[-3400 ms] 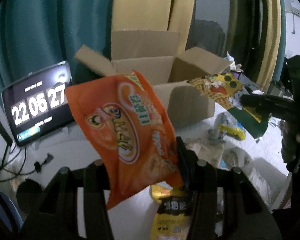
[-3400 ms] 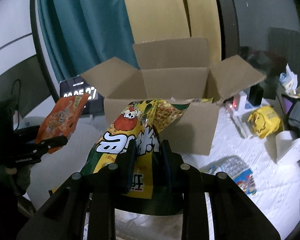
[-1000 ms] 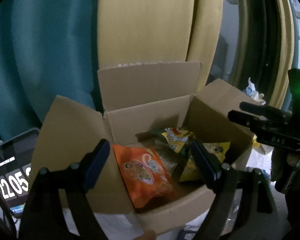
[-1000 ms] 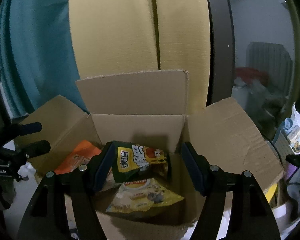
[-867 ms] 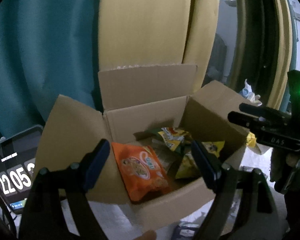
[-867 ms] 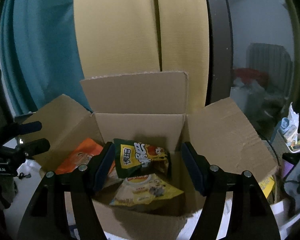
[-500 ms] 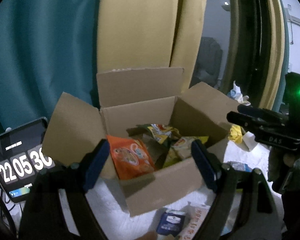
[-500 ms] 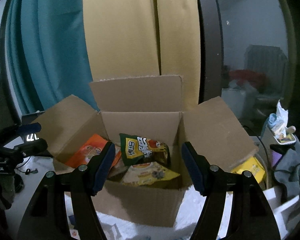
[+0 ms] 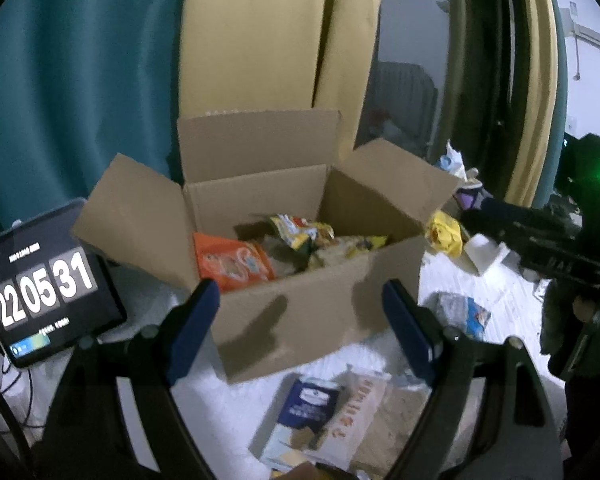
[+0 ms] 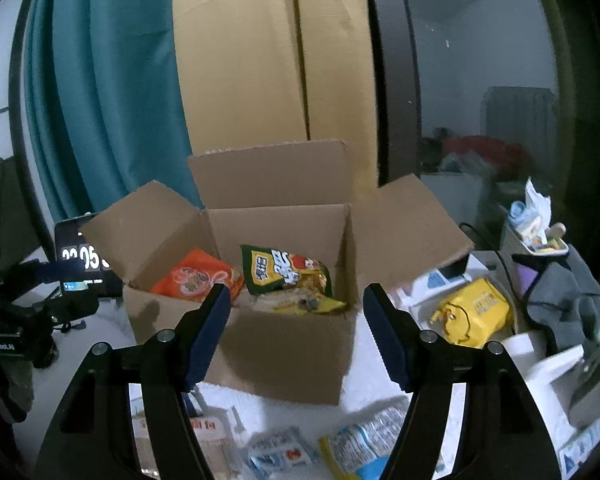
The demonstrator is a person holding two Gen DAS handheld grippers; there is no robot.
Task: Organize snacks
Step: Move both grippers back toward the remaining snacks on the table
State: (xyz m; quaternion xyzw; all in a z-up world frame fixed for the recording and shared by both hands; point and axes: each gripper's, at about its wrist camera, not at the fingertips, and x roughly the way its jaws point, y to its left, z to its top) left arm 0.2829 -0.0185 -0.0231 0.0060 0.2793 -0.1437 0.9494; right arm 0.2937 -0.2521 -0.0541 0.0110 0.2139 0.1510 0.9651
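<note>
The box (image 10: 284, 344) sits open on the white table (image 9: 236, 408), with an orange bag (image 10: 196, 278) and a green bag (image 10: 284, 270) inside. We think we are between bags now. Our left gripper (image 9: 300, 320) and right gripper (image 10: 296, 322) are both wide open and hold nothing. Next we pick a small packet (image 10: 364, 438) lying in front of the box.

Left gripper (image 9: 300, 304) and right gripper (image 10: 296, 304): jaws wide, empty, angled slightly downward; gloved hand, seemingly, on right handle
</note>
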